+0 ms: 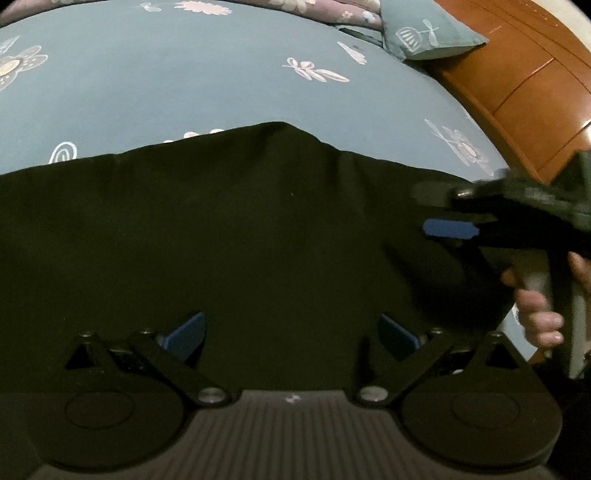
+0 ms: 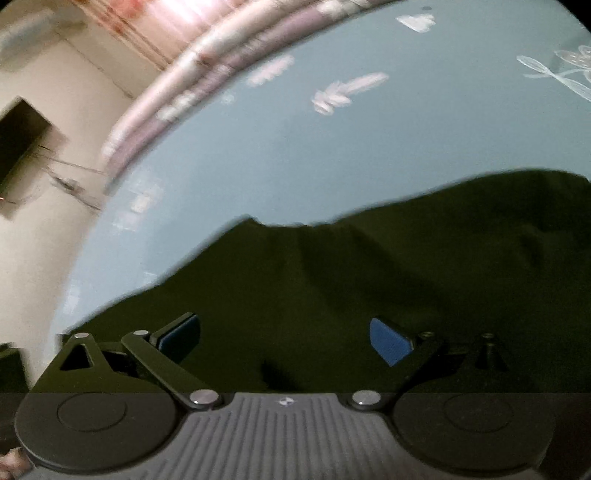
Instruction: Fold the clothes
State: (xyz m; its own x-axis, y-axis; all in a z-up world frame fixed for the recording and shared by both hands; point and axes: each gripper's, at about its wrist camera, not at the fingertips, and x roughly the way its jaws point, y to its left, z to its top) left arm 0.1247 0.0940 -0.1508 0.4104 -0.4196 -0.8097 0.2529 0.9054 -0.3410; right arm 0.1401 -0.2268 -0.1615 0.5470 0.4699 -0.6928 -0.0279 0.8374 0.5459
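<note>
Bed (image 1: 221, 92) with blue flowered sheet carries the dark garment (image 1: 240, 240), spread out, far edge bumpy, so the fold looks unfinished; layers already folded cannot be told. Pillow (image 1: 424, 33) sits well beyond the garment. Left claw (image 1: 291, 332) over the garment, jaws wide, empty. Right claw (image 2: 284, 339) over the garment too, wide, holding nothing.

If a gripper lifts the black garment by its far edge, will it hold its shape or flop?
The black garment will probably flop: it lies creased on the bedsheet. Likely light, since its edge already buckles into soft ridges.
</note>
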